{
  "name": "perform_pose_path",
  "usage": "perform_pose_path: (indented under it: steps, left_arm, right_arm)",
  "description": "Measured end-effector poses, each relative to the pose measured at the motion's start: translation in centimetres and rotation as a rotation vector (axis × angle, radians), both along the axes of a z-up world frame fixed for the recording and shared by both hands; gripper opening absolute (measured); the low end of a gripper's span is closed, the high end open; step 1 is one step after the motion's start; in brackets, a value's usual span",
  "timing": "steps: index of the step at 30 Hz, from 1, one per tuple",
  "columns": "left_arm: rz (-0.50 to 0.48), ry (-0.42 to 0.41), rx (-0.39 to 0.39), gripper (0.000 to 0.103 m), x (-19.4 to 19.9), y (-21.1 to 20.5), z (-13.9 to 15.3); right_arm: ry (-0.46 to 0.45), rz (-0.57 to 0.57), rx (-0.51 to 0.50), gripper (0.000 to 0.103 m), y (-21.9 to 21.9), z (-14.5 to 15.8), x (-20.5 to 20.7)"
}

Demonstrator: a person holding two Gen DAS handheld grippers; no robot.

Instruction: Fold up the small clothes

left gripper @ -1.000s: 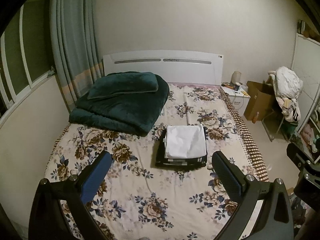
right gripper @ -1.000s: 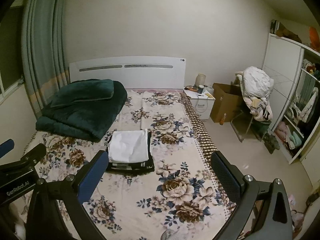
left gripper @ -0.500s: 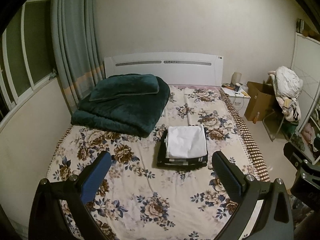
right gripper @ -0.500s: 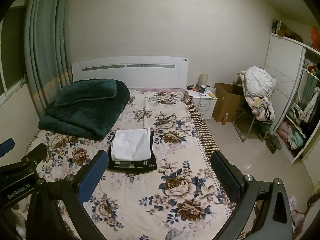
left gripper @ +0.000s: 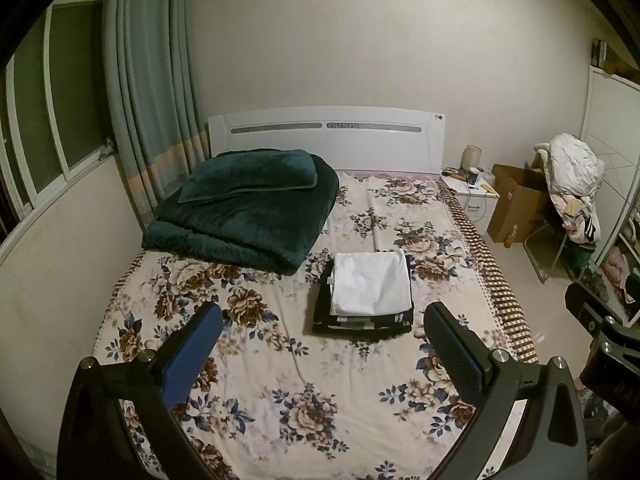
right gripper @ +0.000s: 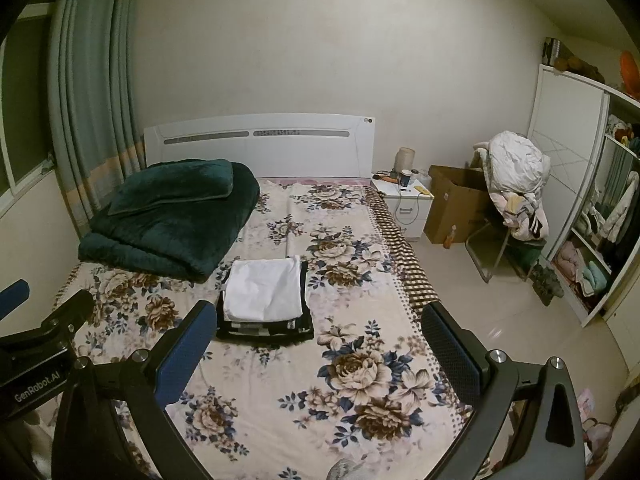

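Observation:
A stack of folded small clothes (left gripper: 366, 298) lies mid-bed, a white piece on top of dark ones; it also shows in the right wrist view (right gripper: 266, 298). My left gripper (left gripper: 324, 354) is open and empty, held high above the foot of the bed, well back from the stack. My right gripper (right gripper: 316, 354) is open and empty too, to the right of the left one. The left gripper's body shows at the left edge of the right wrist view (right gripper: 36, 344).
The bed has a floral sheet (left gripper: 304, 400). A folded dark green blanket (left gripper: 248, 210) with a pillow lies at the head. A white nightstand (right gripper: 406, 200), a cardboard box (right gripper: 452, 204), a chair piled with clothes (right gripper: 512, 184) and a wardrobe (right gripper: 592, 216) stand to the right.
Both grippers have drawn back and risen a little from the bed; the stack looks slightly farther. Both stay open and empty.

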State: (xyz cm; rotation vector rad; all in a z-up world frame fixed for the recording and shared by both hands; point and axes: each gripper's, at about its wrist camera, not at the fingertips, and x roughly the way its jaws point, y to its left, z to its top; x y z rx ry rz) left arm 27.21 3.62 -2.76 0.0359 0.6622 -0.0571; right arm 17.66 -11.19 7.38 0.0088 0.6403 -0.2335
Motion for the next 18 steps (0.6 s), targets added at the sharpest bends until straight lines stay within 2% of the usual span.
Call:
perform_pose_path:
  steps: [18]
  left_arm:
    - [0.001,-0.005,-0.003,0.103,-0.34,-0.03,0.11]
  right_arm:
    - [-0.003,-0.002,0.003,0.103,0.14,0.02,-0.52]
